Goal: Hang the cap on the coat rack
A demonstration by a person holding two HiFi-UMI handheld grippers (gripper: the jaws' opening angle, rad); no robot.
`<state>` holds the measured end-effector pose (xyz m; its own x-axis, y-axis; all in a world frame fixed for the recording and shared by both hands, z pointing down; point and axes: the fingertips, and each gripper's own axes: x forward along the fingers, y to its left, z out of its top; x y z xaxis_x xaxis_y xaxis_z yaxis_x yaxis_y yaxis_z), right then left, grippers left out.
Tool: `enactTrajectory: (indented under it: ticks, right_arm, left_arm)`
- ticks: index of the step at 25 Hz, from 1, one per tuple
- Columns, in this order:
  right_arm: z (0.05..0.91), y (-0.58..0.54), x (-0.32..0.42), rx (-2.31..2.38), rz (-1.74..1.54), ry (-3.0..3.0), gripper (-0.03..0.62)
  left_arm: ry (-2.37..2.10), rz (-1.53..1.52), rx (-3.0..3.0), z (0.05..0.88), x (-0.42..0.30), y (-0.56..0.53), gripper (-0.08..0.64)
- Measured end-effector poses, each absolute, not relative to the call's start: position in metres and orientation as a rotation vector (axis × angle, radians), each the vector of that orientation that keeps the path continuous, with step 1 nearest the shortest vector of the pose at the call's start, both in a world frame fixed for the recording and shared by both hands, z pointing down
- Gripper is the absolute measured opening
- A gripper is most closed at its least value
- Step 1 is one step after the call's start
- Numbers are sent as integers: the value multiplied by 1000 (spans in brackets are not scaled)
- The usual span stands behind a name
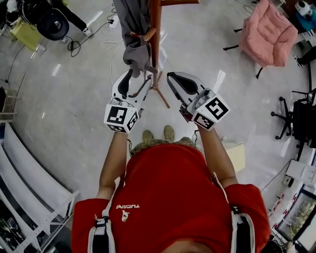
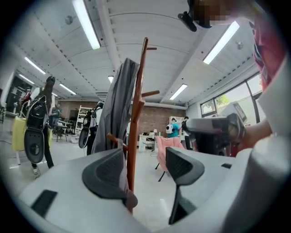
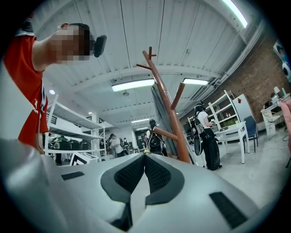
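A grey cap [image 1: 137,57] hangs from a side peg [image 1: 148,34] of the wooden coat rack [image 1: 155,24], below a long grey garment [image 1: 129,15]. My left gripper [image 1: 139,75] stands open just under the cap, its pads apart from it. In the left gripper view the rack's pole [image 2: 132,145] rises in the gap between the open jaws [image 2: 144,157], with the grey garment [image 2: 116,109] to its left. My right gripper [image 1: 171,76] is shut and empty, right of the pole. Its closed pads [image 3: 144,160] point up past the rack [image 3: 170,109].
A pink armchair [image 1: 269,32] stands far right, a black office chair [image 1: 296,118] at the right edge. A pale box [image 1: 237,155] sits on the floor by my right arm. White shelving [image 1: 29,183] curves along the left. Black gear and cables [image 1: 52,22] lie at top left.
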<state>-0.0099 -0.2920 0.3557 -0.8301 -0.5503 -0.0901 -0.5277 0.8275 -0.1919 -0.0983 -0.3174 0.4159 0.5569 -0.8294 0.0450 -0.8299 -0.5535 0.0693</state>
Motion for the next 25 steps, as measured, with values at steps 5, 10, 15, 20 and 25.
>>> enactTrajectory:
  ticks: [5, 10, 15, 20, 25]
  right_arm:
    - [346, -291, -12, -823, -211, 2847, 25]
    - [331, -291, -15, -788, -171, 2821, 25]
    - [309, -287, -17, -762, -102, 2786, 25]
    - [285, -283, -18, -748, -11, 2760, 25]
    - [273, -285, -11, -765, 57, 2745, 24]
  left_arm:
    - [-1422, -105, 2764, 363, -91, -302, 253]
    - [-1424, -176, 2830, 323, -88, -291, 123]
    - [-1424, -210, 2858, 299, -86, -285, 22]
    - [-1386, -221, 2890, 284, -77, -280, 9]
    - [-1349, -237, 2927, 272, -65, -283, 8]
